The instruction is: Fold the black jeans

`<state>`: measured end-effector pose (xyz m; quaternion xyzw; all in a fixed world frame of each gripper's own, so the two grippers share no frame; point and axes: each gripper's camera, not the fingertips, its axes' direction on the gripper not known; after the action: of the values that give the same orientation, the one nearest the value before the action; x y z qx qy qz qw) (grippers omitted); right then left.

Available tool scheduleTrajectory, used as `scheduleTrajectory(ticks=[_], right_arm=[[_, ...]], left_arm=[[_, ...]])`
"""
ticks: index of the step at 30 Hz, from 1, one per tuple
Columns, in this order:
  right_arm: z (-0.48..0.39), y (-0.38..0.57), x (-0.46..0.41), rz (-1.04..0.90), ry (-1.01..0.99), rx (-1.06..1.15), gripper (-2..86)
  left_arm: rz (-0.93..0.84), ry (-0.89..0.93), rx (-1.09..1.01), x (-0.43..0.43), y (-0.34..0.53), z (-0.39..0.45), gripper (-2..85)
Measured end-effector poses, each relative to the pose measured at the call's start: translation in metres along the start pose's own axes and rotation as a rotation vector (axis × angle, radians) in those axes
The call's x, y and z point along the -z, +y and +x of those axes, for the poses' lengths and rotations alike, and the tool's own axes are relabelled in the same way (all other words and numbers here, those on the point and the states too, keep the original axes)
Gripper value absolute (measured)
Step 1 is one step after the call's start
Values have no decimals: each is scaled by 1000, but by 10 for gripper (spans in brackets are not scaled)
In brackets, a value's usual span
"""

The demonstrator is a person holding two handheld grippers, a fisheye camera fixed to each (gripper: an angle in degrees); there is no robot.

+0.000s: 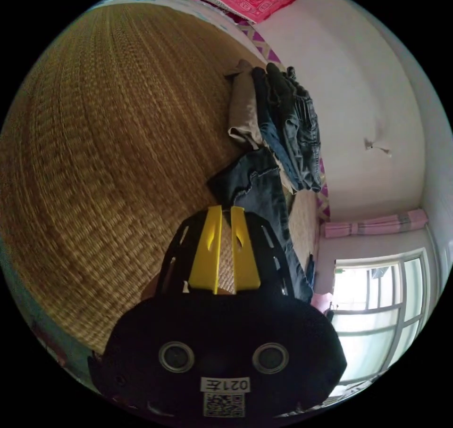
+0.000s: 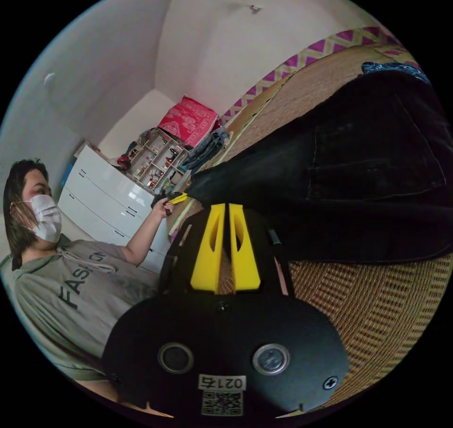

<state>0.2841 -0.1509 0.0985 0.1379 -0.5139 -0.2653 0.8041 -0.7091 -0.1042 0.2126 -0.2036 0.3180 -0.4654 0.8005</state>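
Ahead of the yellow-jawed right hand-held gripper (image 2: 225, 207) black jeans (image 2: 358, 173) lie on a golden-brown woven mat (image 2: 377, 305), red patterned cloth (image 2: 188, 119) and white drawers (image 2: 106, 197) beyond.

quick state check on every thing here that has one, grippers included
black jeans: lying flat on the woven straw mat, not folded
pile of blue denim clothes: stacked, folded
left gripper: jaws almost together, gripping nothing
right gripper: jaws almost together, gripping nothing
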Motion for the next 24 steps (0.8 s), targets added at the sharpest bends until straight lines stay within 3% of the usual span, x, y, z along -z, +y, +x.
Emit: scheduleTrajectory(ticks=[8, 18, 24], right_arm=[[9, 22, 25, 50, 4, -41, -1], [16, 42, 42, 84, 3, -73, -4], [9, 53, 61, 122, 25, -47, -5]], left_arm=[[61, 217, -26, -20, 39, 4, 114], [77, 220, -32, -46, 106, 28, -2], [135, 215, -319, -29, 175, 140, -9]])
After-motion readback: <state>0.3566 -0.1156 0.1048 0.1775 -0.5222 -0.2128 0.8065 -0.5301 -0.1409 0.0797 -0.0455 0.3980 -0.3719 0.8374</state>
